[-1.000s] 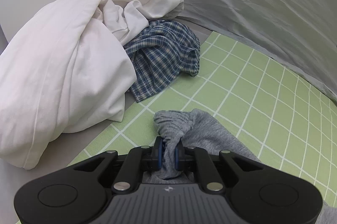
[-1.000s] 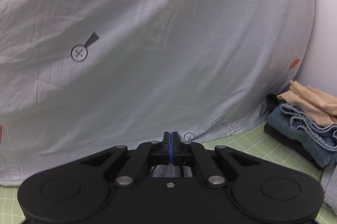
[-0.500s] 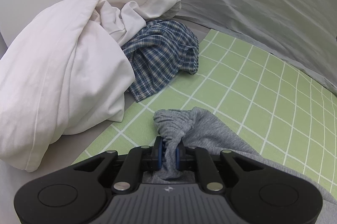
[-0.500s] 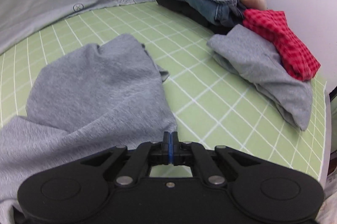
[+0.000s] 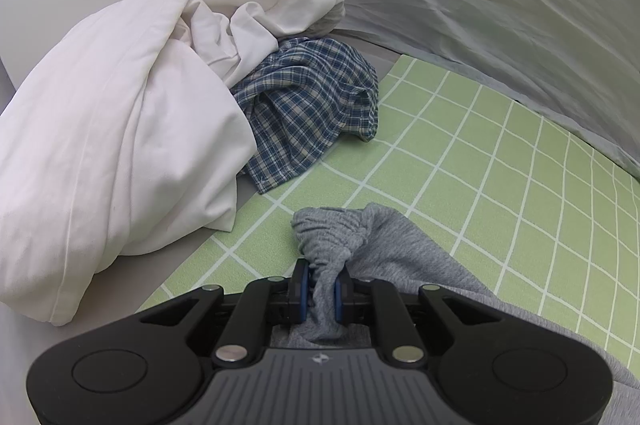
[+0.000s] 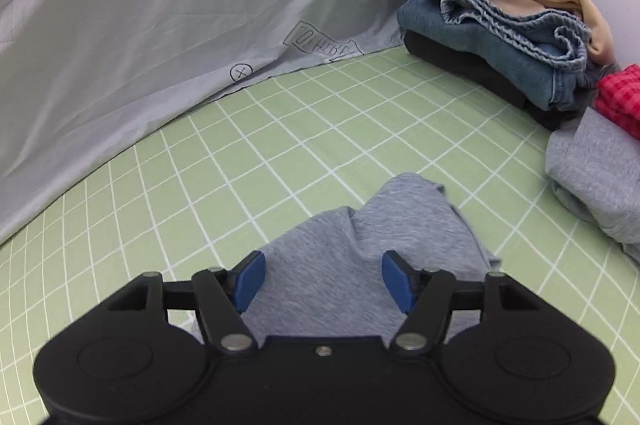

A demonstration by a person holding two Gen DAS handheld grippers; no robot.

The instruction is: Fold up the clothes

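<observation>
left gripper (image 5: 320, 287) pinching grey garment (image 5: 408, 249), right gripper (image 6: 322, 279) spread above it

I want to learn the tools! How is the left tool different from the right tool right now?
The left tool is shut, pinching a bunched corner of the grey garment; the right tool is open and holds nothing. The left one faces the white bedding; the right one faces the folded stack. Both have blue pads and are over the same garment.
</observation>
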